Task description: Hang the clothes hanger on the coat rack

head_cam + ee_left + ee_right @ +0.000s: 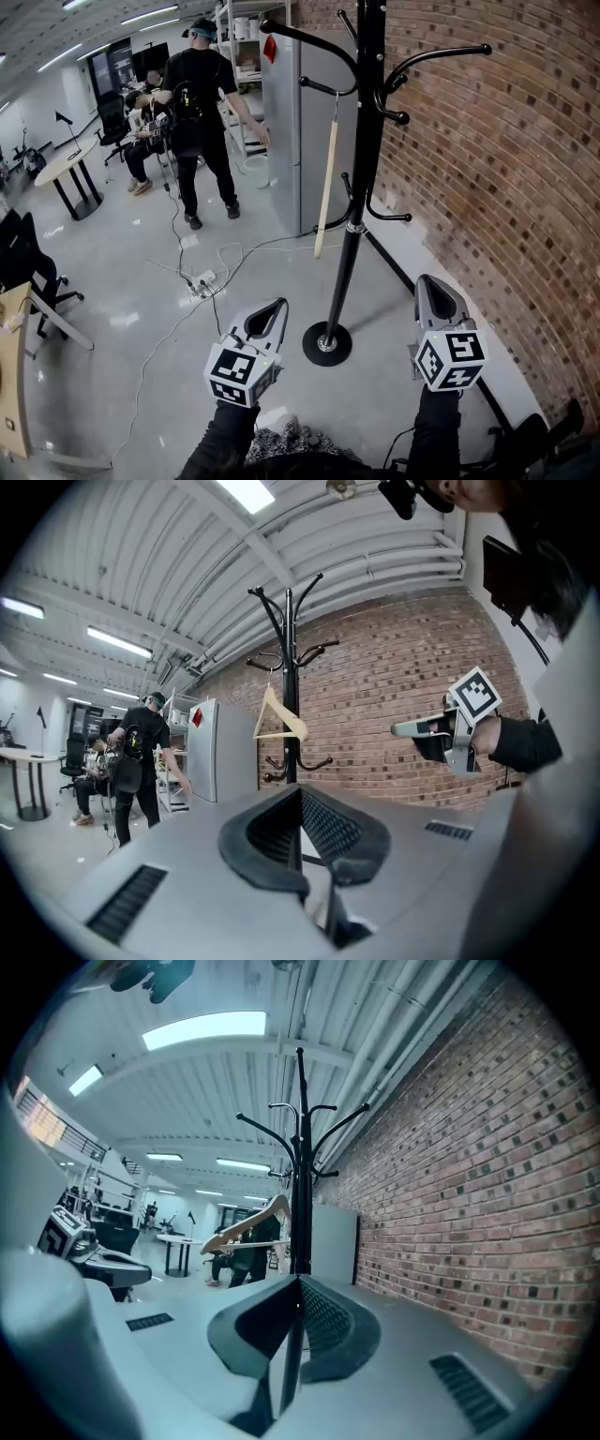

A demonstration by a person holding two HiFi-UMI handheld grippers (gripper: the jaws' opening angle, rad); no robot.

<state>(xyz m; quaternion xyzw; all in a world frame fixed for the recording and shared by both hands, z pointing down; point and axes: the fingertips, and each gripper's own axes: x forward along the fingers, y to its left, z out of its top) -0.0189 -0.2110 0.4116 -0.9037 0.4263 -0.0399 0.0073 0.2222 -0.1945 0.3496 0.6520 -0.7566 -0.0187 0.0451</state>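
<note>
Head view, from the left: a person (pixel 202 122) stands well back on the floor beside a grey cabinet (pixel 281 122). Nearer, the left gripper (pixel 270 317) is held low, its jaws pressed together on nothing, as its own view confirms. Next comes the clothes hanger (pixel 324 192), pale wood seen edge-on, dangling from an arm on the left side of the coat rack (pixel 356 216), so the hanging looks done. Right of the pole, the right gripper (pixel 433 291) is likewise clenched and empty, near the brick wall (pixel 506 187). What could undo it, I judge, is a knock to the pole or base when the grippers draw away (the base sits right between them): the hanger would swing and its hook might slide along the arm. How deep the hook sits on that arm is too small to tell, and the rack's top is cut off by the upper edge.
</note>
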